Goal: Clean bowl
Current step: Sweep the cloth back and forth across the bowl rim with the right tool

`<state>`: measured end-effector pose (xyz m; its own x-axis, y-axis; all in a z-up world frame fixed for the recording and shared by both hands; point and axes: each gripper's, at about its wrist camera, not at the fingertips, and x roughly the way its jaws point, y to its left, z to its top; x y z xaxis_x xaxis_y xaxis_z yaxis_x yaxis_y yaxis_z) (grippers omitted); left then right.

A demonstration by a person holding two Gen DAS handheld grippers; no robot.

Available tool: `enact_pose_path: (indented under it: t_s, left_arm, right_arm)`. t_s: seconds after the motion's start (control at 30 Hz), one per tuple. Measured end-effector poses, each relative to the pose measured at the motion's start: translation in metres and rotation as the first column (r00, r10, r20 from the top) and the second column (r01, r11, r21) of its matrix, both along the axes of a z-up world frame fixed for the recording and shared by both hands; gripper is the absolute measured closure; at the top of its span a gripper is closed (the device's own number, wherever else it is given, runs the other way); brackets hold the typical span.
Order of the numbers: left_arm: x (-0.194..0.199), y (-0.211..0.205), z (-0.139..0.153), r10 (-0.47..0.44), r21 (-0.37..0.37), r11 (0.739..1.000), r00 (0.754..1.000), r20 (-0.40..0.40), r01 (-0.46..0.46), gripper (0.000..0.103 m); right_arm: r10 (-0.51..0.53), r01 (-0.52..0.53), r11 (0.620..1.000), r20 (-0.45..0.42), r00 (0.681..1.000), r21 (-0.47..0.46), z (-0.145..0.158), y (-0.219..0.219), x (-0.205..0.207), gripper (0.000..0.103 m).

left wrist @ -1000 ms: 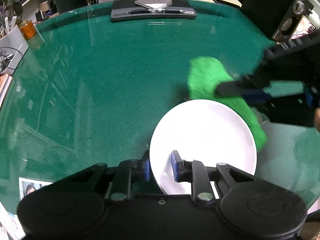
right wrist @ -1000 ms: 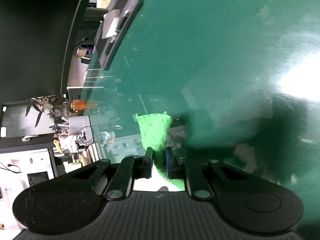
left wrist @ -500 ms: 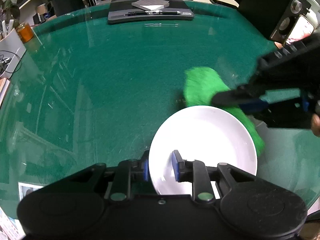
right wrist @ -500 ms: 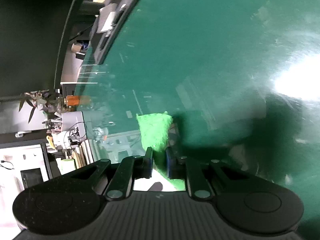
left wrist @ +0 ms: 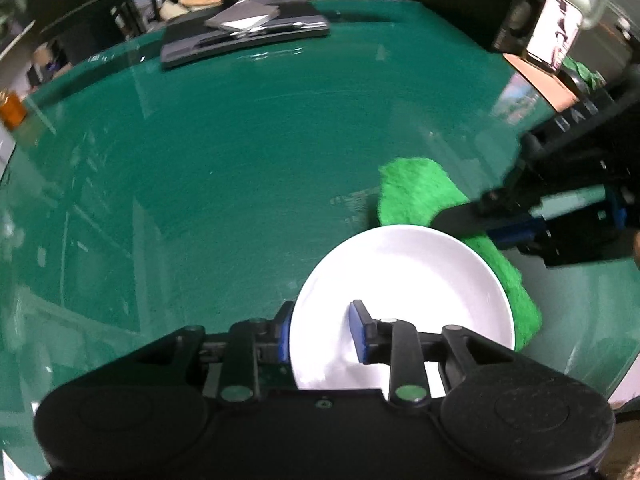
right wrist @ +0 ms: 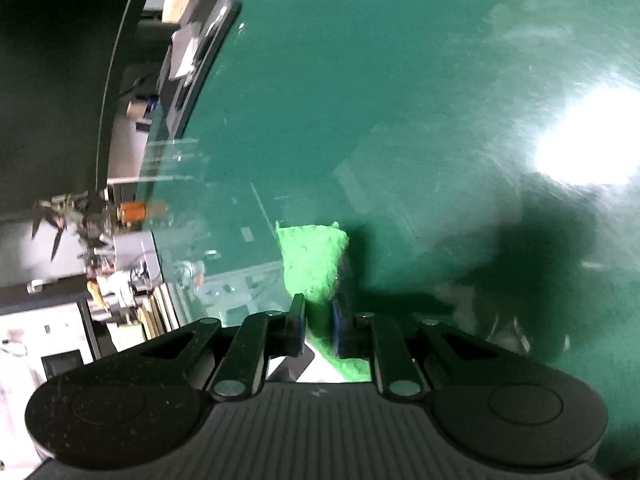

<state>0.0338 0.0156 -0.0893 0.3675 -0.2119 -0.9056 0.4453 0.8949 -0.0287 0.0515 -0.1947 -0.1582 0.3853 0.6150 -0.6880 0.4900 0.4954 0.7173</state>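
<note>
A white bowl rests on the green glass-topped table in the left wrist view. My left gripper straddles the bowl's near rim, one blue pad outside and one inside. Its jaws are opening, and the inner pad stands clear of the rim wall. A bright green cloth lies against the bowl's far right edge. My right gripper reaches in from the right and is shut on it. In the right wrist view the cloth sticks out forward from between the pads of the right gripper.
A black tray with a notebook and pen sits at the table's far edge. A phone on a stand is at the far right, an orange jar at the far left. Desk clutter lies beyond the table edge.
The left jaws have spread apart around the bowl rim, and the left wrist view has rolled. The right gripper and cloth have shifted slightly along the bowl's far edge.
</note>
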Motion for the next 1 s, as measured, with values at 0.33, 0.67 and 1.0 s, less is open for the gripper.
enact_pose_path:
  t_s: [0.33, 0.67, 1.0]
  left_arm:
    - [-0.004, -0.007, 0.002, 0.087, 0.017, 0.996, 0.996, -0.012, -0.086, 0.073]
    - [-0.004, -0.021, 0.007, 0.202, 0.078, 0.977, 0.979, -0.023, -0.2, 0.069]
    - [0.01, -0.036, 0.008, 0.08, 0.099, 0.992, 0.997, 0.019, -0.082, 0.069]
  right_arm:
    - [0.076, -0.08, 0.993, 0.052, 0.996, 0.084, -0.004, -0.01, 0.007, 0.088]
    - [0.144, -0.17, 0.961, 0.131, 0.981, 0.218, -0.015, 0.008, 0.03, 0.088]
    - [0.103, -0.127, 0.961, 0.107, 0.989, 0.247, -0.01, 0.009, 0.026, 0.088]
